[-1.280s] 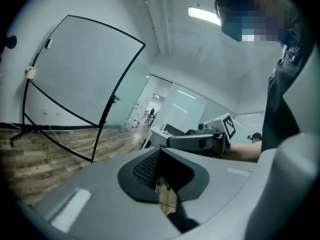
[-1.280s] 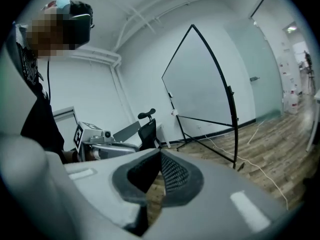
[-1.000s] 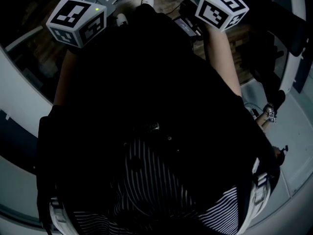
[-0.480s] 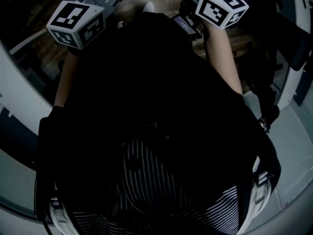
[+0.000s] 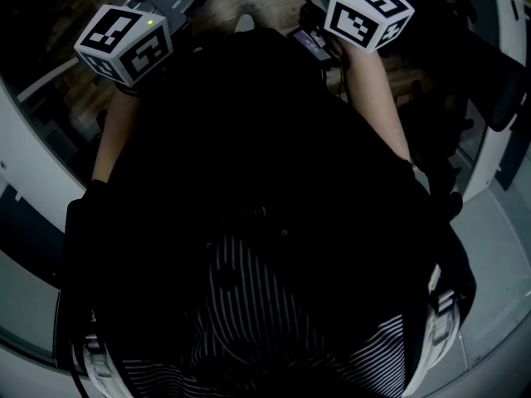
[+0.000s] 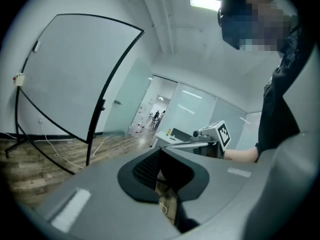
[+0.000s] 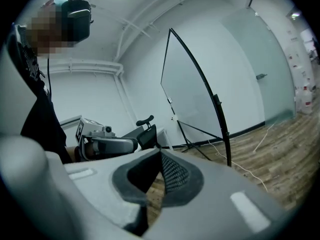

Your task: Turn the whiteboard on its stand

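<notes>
White board [image 6: 70, 79] well apart. Left gripper [image 6: 161, 159], right gripper [image 7: 160, 159]: jaws together, empty. Judgement: close in, part jaws, grip its edge low.

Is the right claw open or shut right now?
Shut, holding nothing. In the right gripper view the right claw has its jaws together at the tips, and the whiteboard stands beyond it.

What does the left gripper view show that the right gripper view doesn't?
Only the left gripper view: an open doorway with distant figures, and the right gripper ahead of the person's forearm. Only the right gripper view: the left gripper and a black saddle-like seat behind it. Both: the whiteboard on its black stand, the wood floor, and that gripper's own closed, empty jaws in the foreground.
</notes>
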A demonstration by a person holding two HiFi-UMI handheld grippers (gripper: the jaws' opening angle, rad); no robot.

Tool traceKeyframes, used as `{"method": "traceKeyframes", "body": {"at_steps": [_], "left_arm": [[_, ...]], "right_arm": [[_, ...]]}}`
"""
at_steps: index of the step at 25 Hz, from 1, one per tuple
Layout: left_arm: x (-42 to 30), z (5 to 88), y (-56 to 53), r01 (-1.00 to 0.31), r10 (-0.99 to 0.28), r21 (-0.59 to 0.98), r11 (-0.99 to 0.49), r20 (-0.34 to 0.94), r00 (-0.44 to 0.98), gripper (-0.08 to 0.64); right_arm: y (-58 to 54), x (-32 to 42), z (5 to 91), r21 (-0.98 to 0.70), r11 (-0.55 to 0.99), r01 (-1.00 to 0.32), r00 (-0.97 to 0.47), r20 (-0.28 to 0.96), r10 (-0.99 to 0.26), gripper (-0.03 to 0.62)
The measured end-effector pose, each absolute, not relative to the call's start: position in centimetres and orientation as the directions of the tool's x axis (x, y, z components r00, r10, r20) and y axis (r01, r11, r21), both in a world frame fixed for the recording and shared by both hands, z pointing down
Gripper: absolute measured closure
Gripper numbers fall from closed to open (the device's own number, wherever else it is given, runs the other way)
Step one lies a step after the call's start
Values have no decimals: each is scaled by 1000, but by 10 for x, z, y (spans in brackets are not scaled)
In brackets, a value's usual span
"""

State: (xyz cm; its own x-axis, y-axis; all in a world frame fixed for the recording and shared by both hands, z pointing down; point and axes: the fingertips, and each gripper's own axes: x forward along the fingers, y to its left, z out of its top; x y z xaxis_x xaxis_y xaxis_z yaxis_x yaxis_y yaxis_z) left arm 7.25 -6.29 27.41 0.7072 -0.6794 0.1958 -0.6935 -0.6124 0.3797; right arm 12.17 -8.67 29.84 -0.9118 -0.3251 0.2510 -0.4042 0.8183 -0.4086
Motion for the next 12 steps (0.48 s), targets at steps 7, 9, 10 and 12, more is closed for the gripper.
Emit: {"method": "traceKeyframes", "body": {"at_steps": [7,9,10,12], "left_arm": [[150,282,-106,-672,-639,394,-626,234,733,557],[152,286,-109,-679,-640,398,-617,248,727,557],[149,288,-109,-683,-644,402,-609,252,722,557],[137,288,-106,-697,-658,412,-587,260,707,557]], "right_arm": [[-133,188,312,-456,803,-384,-922,233,-309,591],[-140,195,316,-466,797,-385,-922,228,-312,591],[-141,194,316,-472,794,-384,-923,223,-314,591],[-140,189,317,-481,792,-377,-926,215,-310,591]]}}
